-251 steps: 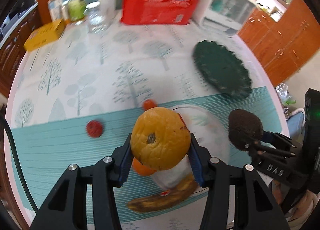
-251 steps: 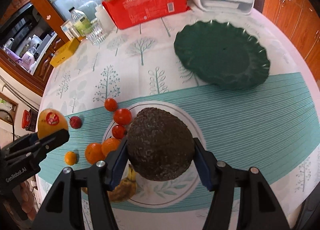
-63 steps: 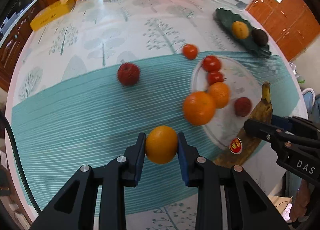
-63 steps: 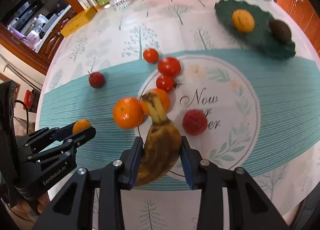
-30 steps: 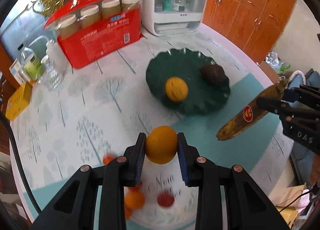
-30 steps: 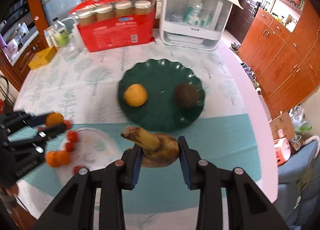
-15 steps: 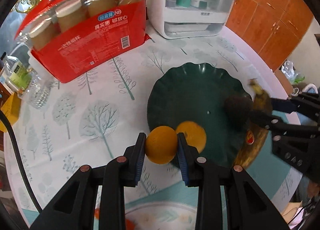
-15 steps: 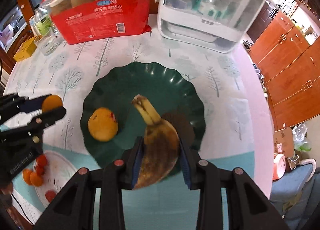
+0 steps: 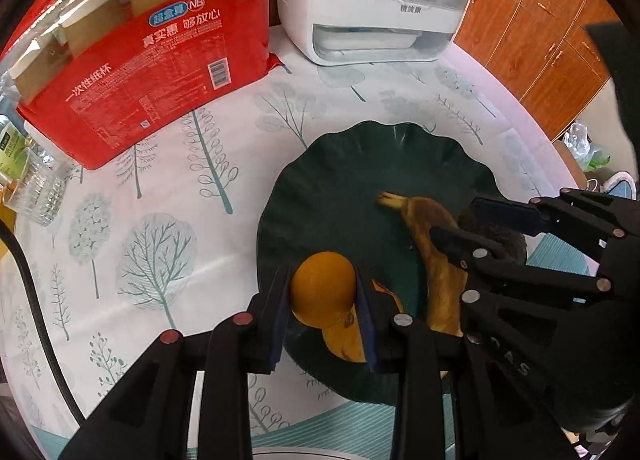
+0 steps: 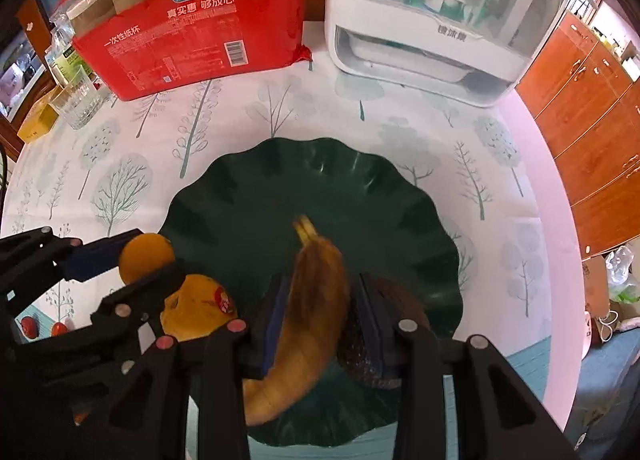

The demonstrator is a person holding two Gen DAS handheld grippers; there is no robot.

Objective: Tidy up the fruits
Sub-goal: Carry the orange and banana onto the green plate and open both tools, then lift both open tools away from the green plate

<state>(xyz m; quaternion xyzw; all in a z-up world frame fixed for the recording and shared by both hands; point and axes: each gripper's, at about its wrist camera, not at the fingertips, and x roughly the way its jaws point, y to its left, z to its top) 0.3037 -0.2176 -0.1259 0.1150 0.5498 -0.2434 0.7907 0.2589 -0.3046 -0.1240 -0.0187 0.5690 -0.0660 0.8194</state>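
My left gripper [image 9: 322, 310] is shut on a small orange [image 9: 322, 289] at the near-left edge of the dark green scalloped plate [image 9: 340, 196]; it also shows in the right wrist view [image 10: 148, 260]. My right gripper [image 10: 318, 320] is shut on a brown-spotted banana [image 10: 308, 300] low over the plate [image 10: 280, 188]. A larger orange with a red sticker [image 10: 200, 306] lies on the plate's left side, partly behind my left fingers. A dark avocado [image 10: 360, 356] lies on the plate, mostly hidden behind my right finger.
A red pack of paper cups [image 10: 188, 20] and a white appliance with a clear lid [image 10: 432, 12] stand behind the plate. A drinking glass [image 10: 78, 104] and yellow box [image 10: 38, 122] are at far left. Small red tomatoes [image 10: 28, 326] lie near left. The table edge curves at right.
Both grippers have come down closer to the green plate. The banana now hangs low over its middle, and the small orange is at its left rim beside the stickered orange.
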